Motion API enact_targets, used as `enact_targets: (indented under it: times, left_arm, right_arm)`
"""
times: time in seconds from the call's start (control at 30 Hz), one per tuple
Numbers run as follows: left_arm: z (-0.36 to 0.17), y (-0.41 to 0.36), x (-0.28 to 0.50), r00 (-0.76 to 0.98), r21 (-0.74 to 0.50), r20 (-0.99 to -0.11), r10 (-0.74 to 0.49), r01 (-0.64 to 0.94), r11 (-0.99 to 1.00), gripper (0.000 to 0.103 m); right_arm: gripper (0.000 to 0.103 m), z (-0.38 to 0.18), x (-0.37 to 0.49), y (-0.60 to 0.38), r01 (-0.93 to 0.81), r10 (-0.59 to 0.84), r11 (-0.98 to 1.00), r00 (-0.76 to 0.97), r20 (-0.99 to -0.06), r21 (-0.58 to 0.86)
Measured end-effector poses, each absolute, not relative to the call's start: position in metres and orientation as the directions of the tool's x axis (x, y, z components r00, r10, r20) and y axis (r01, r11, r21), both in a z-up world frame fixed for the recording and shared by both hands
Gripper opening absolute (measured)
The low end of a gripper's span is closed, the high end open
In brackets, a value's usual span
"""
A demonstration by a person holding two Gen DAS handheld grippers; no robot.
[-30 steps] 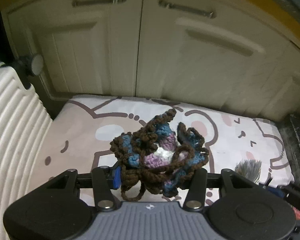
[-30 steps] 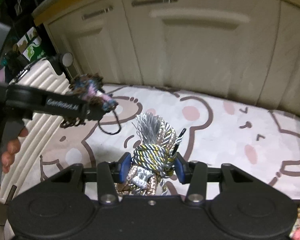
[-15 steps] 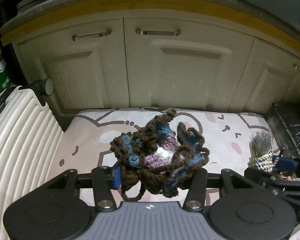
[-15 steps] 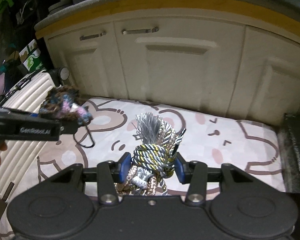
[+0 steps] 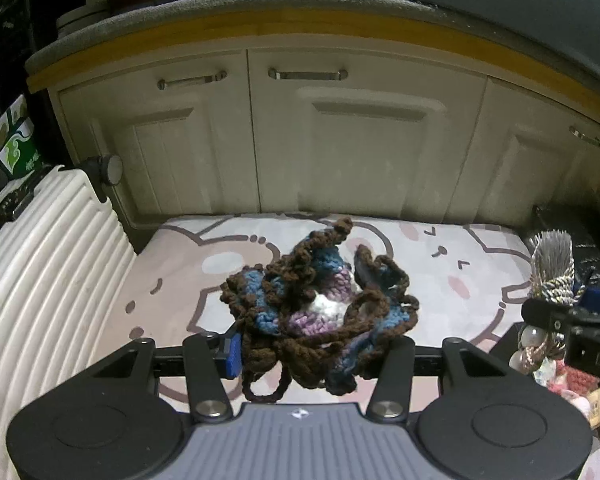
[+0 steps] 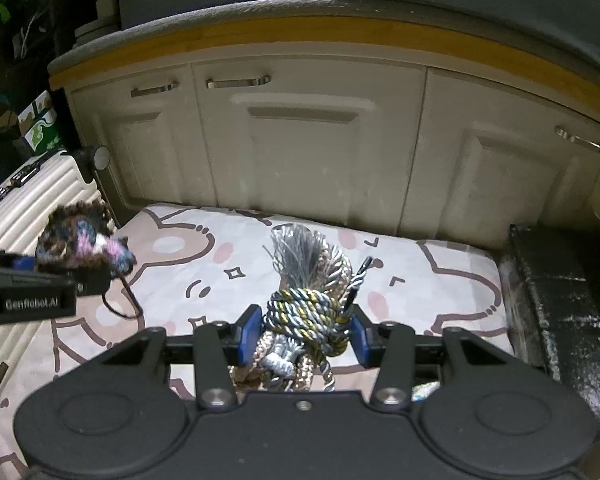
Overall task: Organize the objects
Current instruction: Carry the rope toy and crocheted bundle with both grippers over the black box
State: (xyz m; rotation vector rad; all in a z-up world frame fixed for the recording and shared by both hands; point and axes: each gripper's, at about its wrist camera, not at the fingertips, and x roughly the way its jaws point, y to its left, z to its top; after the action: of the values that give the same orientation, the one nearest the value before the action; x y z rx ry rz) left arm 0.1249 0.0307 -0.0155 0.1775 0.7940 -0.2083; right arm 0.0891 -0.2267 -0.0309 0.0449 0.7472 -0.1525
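My left gripper (image 5: 314, 346) is shut on a crocheted yarn piece (image 5: 320, 300) in brown, blue, purple and white, held above the bear-print mat (image 5: 172, 276). It also shows at the left of the right wrist view (image 6: 82, 246). My right gripper (image 6: 304, 336) is shut on a tassel cord bundle (image 6: 308, 304) of grey, gold and beige rope with a grey fringe on top, held above the mat (image 6: 420, 280). The bundle shows at the right edge of the left wrist view (image 5: 552, 276).
Cream cabinet doors (image 5: 360, 148) with metal handles stand behind the mat under a wood-edged counter. A white ribbed suitcase (image 5: 40, 264) lies on the left. A black box (image 6: 560, 300) sits at the right. Small trinkets (image 5: 568, 380) lie at the lower right.
Both grippers have pulled back and up from the mat with their loads. More of the cabinet and counter is now in view. The right gripper has come into the left wrist view.
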Motion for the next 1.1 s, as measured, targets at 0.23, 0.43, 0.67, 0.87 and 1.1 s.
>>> enact_targets:
  times: [0.23,0.43,0.67,0.87,1.1]
  left_arm:
    - [-0.016,0.028,0.109,0.697,0.094,-0.707,-0.120,0.260,0.961,0.051]
    - [-0.020,0.028,0.105,0.697,0.094,-0.707,-0.122,0.263,0.960,0.051]
    - [-0.024,0.024,0.100,0.690,0.071,-0.710,-0.139,0.267,0.961,0.051]
    - [-0.024,0.018,0.097,0.682,0.046,-0.711,-0.171,0.287,0.957,0.051]
    - [-0.026,0.006,0.099,0.669,0.017,-0.714,-0.206,0.310,0.951,0.051]
  right_arm:
    - [0.047,-0.031,0.080,-0.228,0.152,-0.126,0.988,0.714,-0.689,-0.023]
    - [0.047,-0.034,0.075,-0.229,0.156,-0.143,0.987,0.703,-0.697,-0.046]
    - [0.047,-0.037,0.068,-0.226,0.122,-0.139,0.990,0.699,-0.701,-0.076]
    - [0.047,-0.034,0.064,-0.232,0.102,-0.123,0.992,0.703,-0.701,-0.072]
    - [0.047,-0.031,0.058,-0.254,0.141,-0.138,0.989,0.705,-0.696,-0.053]
